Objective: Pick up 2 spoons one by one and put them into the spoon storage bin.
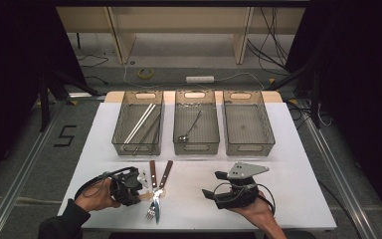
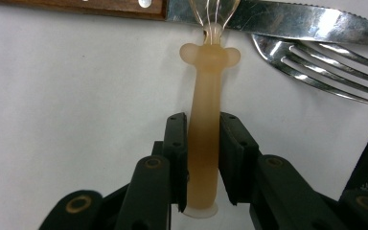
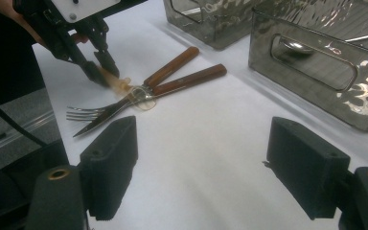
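Two black jaws of the left gripper [image 2: 203,160] squeeze the pale yellow handle of a small clear spoon [image 2: 205,120]. The spoon lies on the white table [image 1: 278,189], and its clear end rests on a knife [image 2: 278,19] and a fork [image 2: 316,67] that cross. The right gripper [image 3: 201,167] waits well apart with its jaws wide and nothing between them.

We are seeing a translucent amber spoon [image 2: 204,139] lying flat on the white tabletop [image 2: 76,120], its clear bowl end resting on the knife [image 2: 268,19] and fork [image 2: 316,67].
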Demonstrator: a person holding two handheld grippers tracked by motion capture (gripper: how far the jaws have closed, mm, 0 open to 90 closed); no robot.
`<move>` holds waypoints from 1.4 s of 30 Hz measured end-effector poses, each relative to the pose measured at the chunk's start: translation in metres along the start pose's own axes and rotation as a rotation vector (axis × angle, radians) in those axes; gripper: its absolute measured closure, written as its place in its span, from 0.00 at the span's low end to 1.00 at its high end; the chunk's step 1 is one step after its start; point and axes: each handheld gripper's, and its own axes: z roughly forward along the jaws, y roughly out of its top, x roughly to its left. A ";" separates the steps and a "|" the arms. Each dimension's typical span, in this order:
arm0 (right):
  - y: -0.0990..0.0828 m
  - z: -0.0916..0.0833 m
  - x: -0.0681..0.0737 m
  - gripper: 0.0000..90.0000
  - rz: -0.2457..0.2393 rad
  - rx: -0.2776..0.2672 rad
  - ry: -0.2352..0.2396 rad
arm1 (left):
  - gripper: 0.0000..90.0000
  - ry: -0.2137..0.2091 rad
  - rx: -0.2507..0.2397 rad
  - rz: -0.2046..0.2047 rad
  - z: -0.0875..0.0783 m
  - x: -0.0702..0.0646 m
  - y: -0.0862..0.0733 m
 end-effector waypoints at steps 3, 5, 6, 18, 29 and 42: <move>0.000 0.000 0.000 0.30 0.001 0.001 0.001 | 0.83 -0.004 -0.021 -0.003 -0.001 -0.001 0.000; 0.000 0.000 0.000 0.30 0.000 0.000 0.001 | 0.83 0.009 -0.036 -0.002 -0.004 -0.001 0.001; 0.000 0.000 0.000 0.30 0.003 0.002 0.001 | 0.83 0.004 -0.052 -0.007 -0.006 -0.001 0.002; 0.000 0.000 0.000 0.30 0.004 0.005 0.001 | 0.83 -0.018 -0.123 -0.028 -0.016 0.001 0.001; -0.001 0.000 -0.001 0.30 0.007 0.003 0.002 | 0.83 -0.019 -0.207 -0.092 -0.023 0.005 0.001; -0.001 0.001 -0.001 0.30 0.016 -0.003 0.004 | 0.83 0.026 -0.385 -0.267 -0.037 0.015 0.000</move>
